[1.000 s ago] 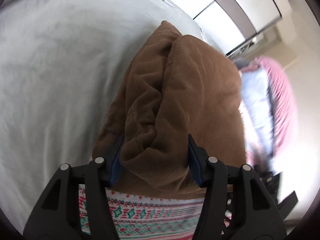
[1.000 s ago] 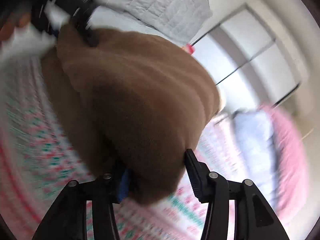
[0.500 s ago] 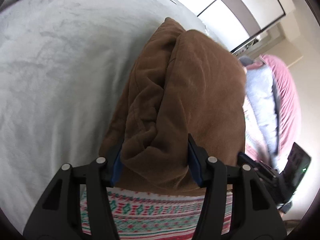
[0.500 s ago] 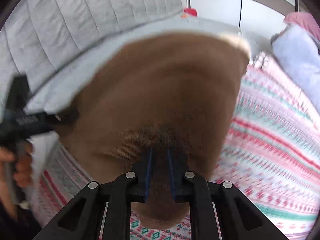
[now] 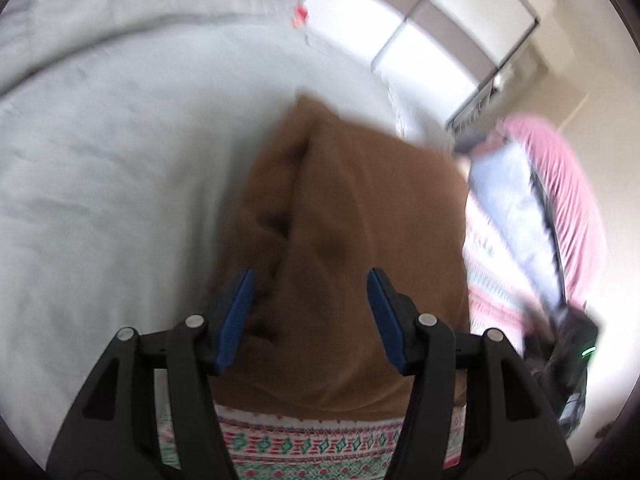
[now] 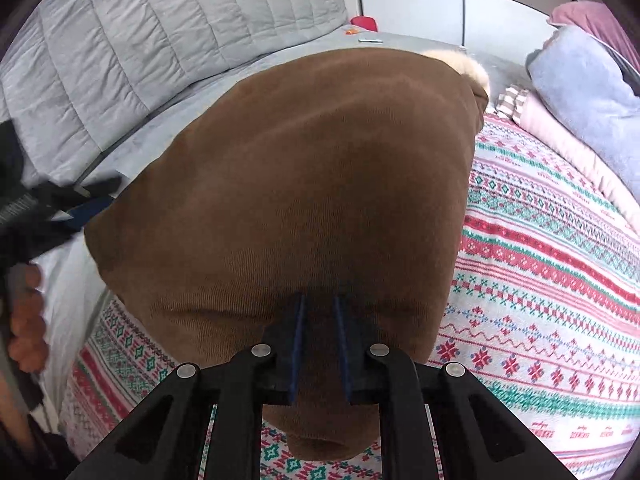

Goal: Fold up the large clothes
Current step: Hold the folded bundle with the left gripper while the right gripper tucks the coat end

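Brown corduroy-like cloth, a large folded garment (image 6: 320, 184), is seen lying on a patterned blanket (image 6: 560, 280) of red, green and white bands that is spread over a bed (image 5: 100, 180) covered in pale grey. In the right wrist view the right gripper (image 6: 320, 344) is clamped on the near edge of the brown garment: its blue pads (image 6: 298, 344) are drawn close together and a fold of the cloth is pinched between them. In the left wrist view the left gripper (image 5: 310, 316) is held over the garment's other end with its blue-padded fingers (image 5: 236, 316) parted about halfway; the brown cloth fills the gap between them, but whether the pads press on it cannot be told, as this view is blurred. The same left gripper is visible at the left edge of the right wrist view, gripped by a person's hand (image 6: 24, 312). A cream fleece lining (image 6: 460, 64) is shown at the garment's far corner. Toward the right edge of the bed, a pale blue garment (image 6: 588, 92) and a pink one (image 6: 592, 20) are piled beside the blanket. A quilted grey cover (image 6: 160, 40) is bunched along the far side, and a small red object (image 6: 363, 23) is set near the far edge.
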